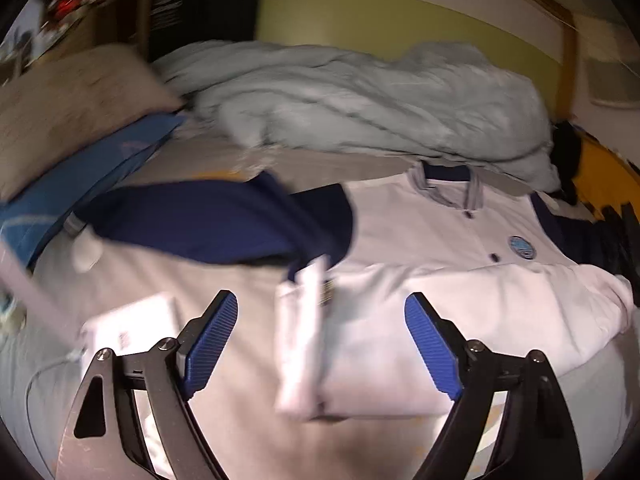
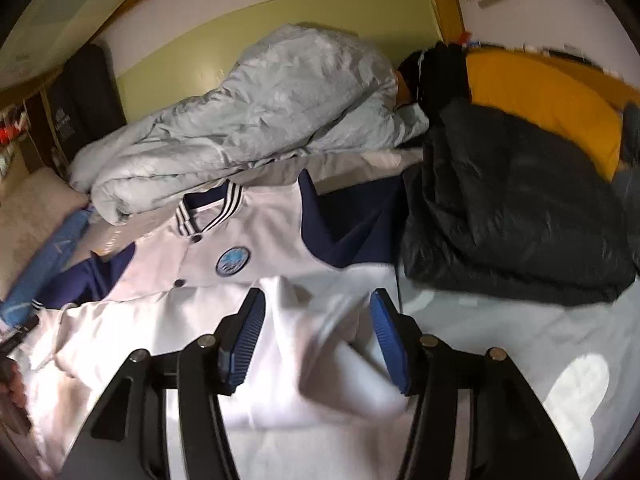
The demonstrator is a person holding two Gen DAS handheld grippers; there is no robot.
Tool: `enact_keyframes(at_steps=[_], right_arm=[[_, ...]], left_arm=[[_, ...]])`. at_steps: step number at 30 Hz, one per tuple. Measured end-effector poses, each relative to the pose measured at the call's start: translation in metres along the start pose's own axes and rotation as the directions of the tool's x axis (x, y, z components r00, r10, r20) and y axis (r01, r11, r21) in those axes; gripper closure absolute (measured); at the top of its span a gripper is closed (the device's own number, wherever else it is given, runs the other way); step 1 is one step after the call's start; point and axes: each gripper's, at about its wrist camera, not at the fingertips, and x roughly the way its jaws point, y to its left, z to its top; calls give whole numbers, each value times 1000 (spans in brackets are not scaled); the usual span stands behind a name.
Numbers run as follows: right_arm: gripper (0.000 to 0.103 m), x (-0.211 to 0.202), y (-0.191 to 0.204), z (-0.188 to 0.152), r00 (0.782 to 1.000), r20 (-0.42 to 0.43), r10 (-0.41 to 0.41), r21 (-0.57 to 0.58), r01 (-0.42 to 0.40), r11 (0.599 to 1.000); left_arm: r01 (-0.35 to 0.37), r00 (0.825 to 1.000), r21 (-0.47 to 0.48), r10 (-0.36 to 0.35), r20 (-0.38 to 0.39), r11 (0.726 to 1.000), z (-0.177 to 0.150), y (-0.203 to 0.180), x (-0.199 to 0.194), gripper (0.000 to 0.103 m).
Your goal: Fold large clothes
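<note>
Left wrist view: white-and-navy jacket (image 1: 440, 232) lies on bed (image 1: 240, 420), hem folded up w/ both grippers, left gripper (image 1: 320, 340) and right gripper (image 2: 316, 344), open & holding nothing; next, likely fold navy sleeve (image 1: 208, 224) inward, edges squared.

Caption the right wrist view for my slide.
Right claw open over the folded-up hem of a white and navy varsity jacket on a bed, beside a rumpled pale duvet.
</note>
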Motion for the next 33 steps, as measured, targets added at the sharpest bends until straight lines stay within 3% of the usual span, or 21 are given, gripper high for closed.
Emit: enact_keyframes(at_steps=[3,7,10,11,12,15,18,20,26,29,30,33], right_arm=[[51,4,-7,-13,997,-52,60,20,-59,998],[53,28,4,-26,991,-119,61,-61,-69,996],[75,37,4,-25,996,-90,11,-66,-17,998],[94,38,1,-22,998,-68,1,-43,-4,999],[99,40,-4,-18,999,-51,2,-23,-3,1000],[100,41,-12,-5,996,15,-84,-29,85,996],[100,53,-29,8,994,3,-108,11,108,994],[100,70,-43,6,993,-54,-107,59,110,992],[96,66,-40,-3,984,-69,-165,-14,164,986],[93,40,-42,-4,993,-56,-106,14,107,994],[92,32,-42,-7,994,-62,-94,20,95,995],[91,19,-39,-20,987,-138,-80,-4,80,997]], left_arm=[[-18,999,-78,14,-50,997,-17,30,17,18],[57,987,-149,-78,-138,987,-34,46,48,26],[49,992,-118,-62,-109,992,-40,41,54,31],[57,991,-117,-70,-110,991,-40,38,54,34],[72,990,-116,-84,-109,991,-40,36,54,45],[69,993,-80,-76,-86,994,-42,31,50,99],[1,999,-66,-4,-34,998,-39,29,42,100],[-40,999,-57,40,-2,998,-32,28,38,100],[-81,997,15,81,-9,997,-35,23,40,99],[-105,994,56,106,-17,993,-45,16,31,93],[-99,995,54,100,-24,994,-47,16,26,84],[-57,998,12,58,-39,998,-51,20,12,76]])
